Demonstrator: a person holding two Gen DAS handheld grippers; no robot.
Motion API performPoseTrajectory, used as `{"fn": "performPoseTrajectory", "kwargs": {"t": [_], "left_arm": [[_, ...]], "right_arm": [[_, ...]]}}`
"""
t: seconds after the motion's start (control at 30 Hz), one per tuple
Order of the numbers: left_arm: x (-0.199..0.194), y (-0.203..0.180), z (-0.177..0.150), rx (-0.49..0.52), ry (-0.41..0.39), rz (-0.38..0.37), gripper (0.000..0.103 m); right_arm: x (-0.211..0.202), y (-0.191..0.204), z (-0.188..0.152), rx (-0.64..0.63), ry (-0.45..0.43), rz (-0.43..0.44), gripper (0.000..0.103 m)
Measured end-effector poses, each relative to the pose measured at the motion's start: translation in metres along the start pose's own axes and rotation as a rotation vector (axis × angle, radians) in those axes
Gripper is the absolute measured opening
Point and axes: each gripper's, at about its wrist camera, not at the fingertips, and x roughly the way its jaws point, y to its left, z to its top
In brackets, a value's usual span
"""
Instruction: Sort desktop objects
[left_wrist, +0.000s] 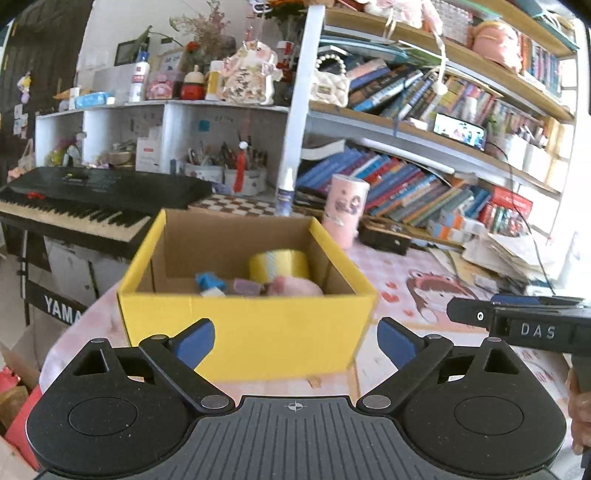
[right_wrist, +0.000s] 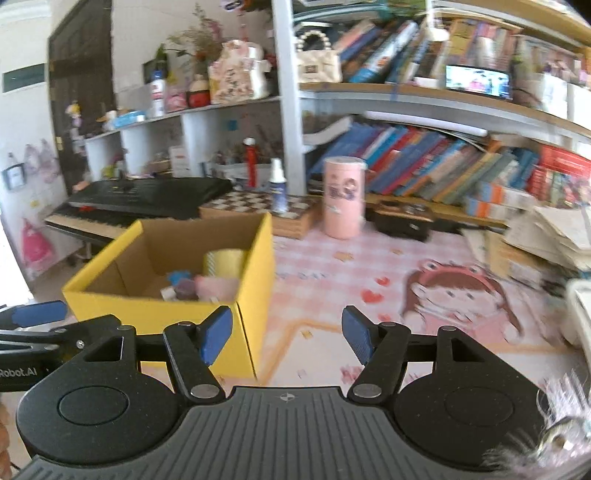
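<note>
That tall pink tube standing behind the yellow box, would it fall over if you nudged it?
Probably. The pink tube stands upright and is taller than it is wide, so a push near its top would likely tip it. Being round, it might then roll across the tablecloth. It looks like cardboard, so perhaps light.

A pink cartoon-printed cloth (right_wrist: 325, 280) is covering the bench. A pink cylindrical canister (right_wrist: 343, 197) is standing upright on it, near a white spray bottle (right_wrist: 277, 190) resting on a checkered board (right_wrist: 255, 206). A black keyboard (left_wrist: 88, 199) is sitting at left; leaning books (left_wrist: 399, 184) are filling the shelves behind.
</note>
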Motion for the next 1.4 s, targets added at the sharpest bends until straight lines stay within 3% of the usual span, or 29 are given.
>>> {"fn": "performPoseTrajectory", "kwargs": {"t": [0.37,0.57,0.73,1.07,1.17,1.4], "left_arm": [[-0.027,-0.022,-0.034,0.06,0.059,-0.082,0.097],[-0.036,-0.03,-0.041,0.082,0.053,-0.082,0.097],[-0.039,-0.035,-0.044,0.084,0.07,-0.091,0.097],[-0.044,-0.045,-0.053,0.078,0.092,-0.114,0.097],[-0.042,-0.047,-0.056,0.063,0.12,-0.129,0.097],[-0.042,-0.054,-0.061,0.074,0.149,-0.148,0.098]], "right_arm": [[-0.055,0.003,-0.061,0.01,0.001,-0.144,0.069],[-0.082,0.002,-0.082,0.043,-0.021,-0.182,0.074],[-0.087,0.0,-0.09,0.07,0.017,-0.184,0.075],[-0.1,-0.003,-0.1,0.08,0.034,-0.191,0.089],[-0.103,-0.004,-0.104,0.082,0.045,-0.204,0.1],[-0.106,-0.009,-0.109,0.09,0.075,-0.223,0.103]]}}
